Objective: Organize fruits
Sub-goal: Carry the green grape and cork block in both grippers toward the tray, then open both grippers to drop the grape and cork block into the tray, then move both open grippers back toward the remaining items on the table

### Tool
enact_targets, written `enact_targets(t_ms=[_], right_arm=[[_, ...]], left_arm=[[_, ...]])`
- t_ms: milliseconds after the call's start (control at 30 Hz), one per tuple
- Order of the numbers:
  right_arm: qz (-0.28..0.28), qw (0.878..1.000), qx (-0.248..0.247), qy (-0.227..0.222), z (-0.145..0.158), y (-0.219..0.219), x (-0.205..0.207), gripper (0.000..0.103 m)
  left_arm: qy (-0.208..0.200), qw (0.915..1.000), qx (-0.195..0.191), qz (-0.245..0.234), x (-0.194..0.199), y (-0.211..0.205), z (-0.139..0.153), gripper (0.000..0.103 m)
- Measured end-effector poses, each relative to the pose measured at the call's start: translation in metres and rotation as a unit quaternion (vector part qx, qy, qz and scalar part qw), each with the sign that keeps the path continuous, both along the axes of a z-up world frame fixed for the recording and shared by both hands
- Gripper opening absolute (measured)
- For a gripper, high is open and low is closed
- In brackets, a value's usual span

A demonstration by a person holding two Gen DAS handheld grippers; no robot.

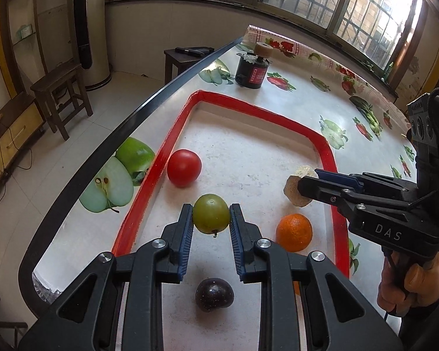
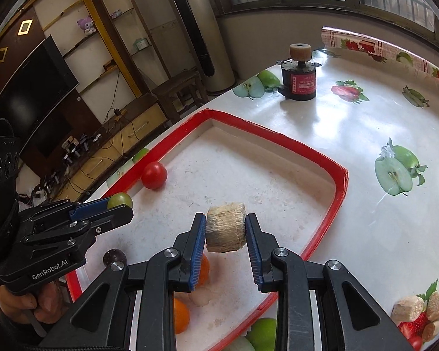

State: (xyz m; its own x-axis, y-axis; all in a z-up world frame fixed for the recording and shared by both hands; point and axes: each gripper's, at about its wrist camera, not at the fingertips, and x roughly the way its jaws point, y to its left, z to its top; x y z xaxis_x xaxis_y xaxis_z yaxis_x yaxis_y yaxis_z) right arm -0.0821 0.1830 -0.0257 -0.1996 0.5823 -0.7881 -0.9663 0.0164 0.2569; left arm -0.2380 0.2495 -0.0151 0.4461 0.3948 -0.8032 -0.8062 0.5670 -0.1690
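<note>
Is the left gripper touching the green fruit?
Touching. The left wrist view shows the left gripper with both blue pads pressed against the sides of the green fruit, no gap visible.

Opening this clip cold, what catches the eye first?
Both grippers are loaded above the red-rimmed tray: the left gripper clamps a green fruit, the right gripper a tan, fibrous chunk. On the tray lie a red tomato, an orange and a dark purple fruit.

Tray (image 1: 325, 143) on surface (image 1: 292, 102). In tray: tomato (image 1: 184, 168) at far left by rim; plum (image 1: 214, 294) nearest; orange (image 1: 294, 232) to its right. Motor (image 1: 251, 71) on surface beyond tray, well apart from it.
</note>
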Motion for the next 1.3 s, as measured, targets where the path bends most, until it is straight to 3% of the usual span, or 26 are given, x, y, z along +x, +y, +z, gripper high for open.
enact_targets(t_ms=[233, 400, 500, 567, 600, 1000, 1300], right_arm=[[0.003, 1.0, -0.015, -0.012, -0.016, 0.008, -0.002, 0.031], [-0.005, 1.0, -0.007, -0.009, -0.01, 0.002, 0.002, 0.034], [-0.013, 1.0, 0.007, -0.004, 0.003, -0.009, 0.007, 0.044], [-0.017, 1.0, 0.018, -0.005, 0.012, -0.019, 0.009, 0.045], [-0.018, 1.0, 0.023, -0.004, 0.016, -0.025, 0.01, 0.045], [-0.076, 0.995, 0.06, 0.009, 0.048, -0.12, 0.046, 0.045], [-0.135, 0.99, 0.048, 0.001, 0.044, -0.185, 0.084, 0.046]], left_arm=[[0.029, 0.9994, -0.015, 0.007, 0.007, 0.002, -0.014, 0.022], [0.027, 0.9992, -0.02, 0.022, 0.0, 0.002, -0.016, 0.023], [0.021, 0.9992, -0.02, 0.027, -0.003, -0.001, -0.013, 0.025], [0.023, 0.9992, -0.012, 0.029, -0.003, -0.004, -0.01, 0.038], [0.024, 0.9993, -0.007, 0.029, -0.003, -0.006, -0.009, 0.039], [0.006, 0.9999, 0.008, 0.006, 0.007, -0.035, 0.011, 0.039], [-0.016, 0.9988, 0.013, -0.044, 0.033, -0.074, 0.027, 0.039]])
